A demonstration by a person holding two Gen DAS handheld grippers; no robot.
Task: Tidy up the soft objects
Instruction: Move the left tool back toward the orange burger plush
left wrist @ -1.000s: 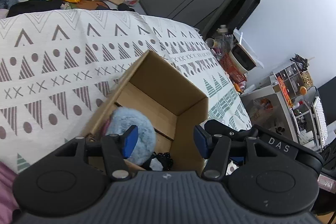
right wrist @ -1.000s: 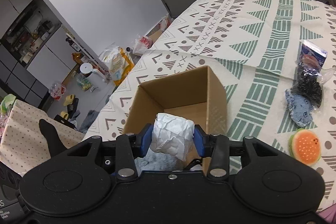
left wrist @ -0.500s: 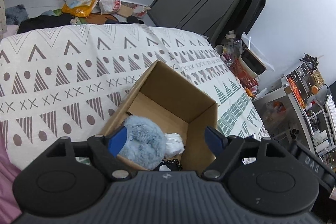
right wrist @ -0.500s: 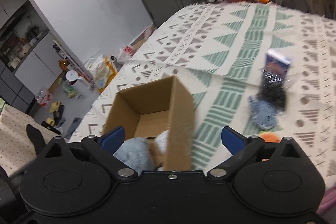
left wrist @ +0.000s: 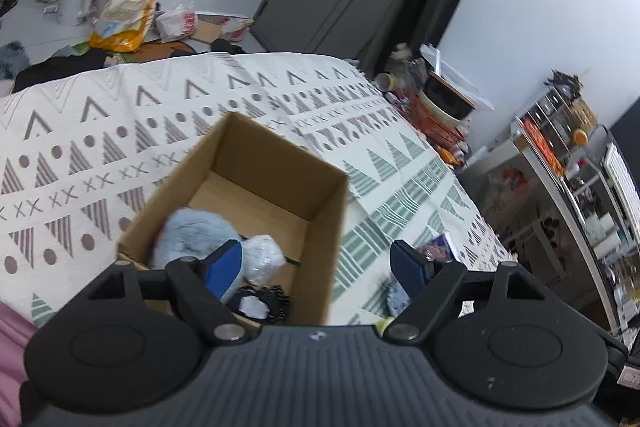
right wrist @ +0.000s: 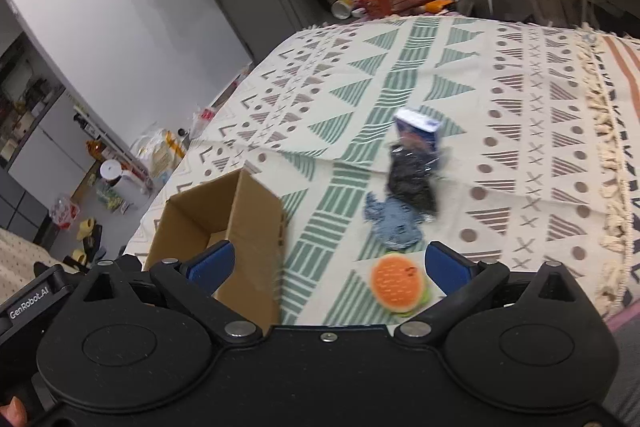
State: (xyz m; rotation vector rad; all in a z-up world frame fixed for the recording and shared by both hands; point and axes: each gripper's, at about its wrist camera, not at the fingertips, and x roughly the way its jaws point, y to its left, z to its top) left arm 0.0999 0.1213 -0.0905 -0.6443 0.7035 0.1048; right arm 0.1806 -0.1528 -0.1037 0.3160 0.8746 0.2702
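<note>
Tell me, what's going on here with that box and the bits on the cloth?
A person is sorting soft things into a cardboard box with two hand-held tongs. A fluffy blue toy, a white wad and something black lie inside. Both the left tongs and the right tongs are open and empty. A burger-shaped toy, a blue rag and a black bundle wait on the patterned cloth.

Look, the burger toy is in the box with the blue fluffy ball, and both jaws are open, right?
Not quite. The burger toy lies on the cloth outside the box, as the right wrist view shows. The blue fluffy ball is in the box, and both sets of jaws are open.
</note>
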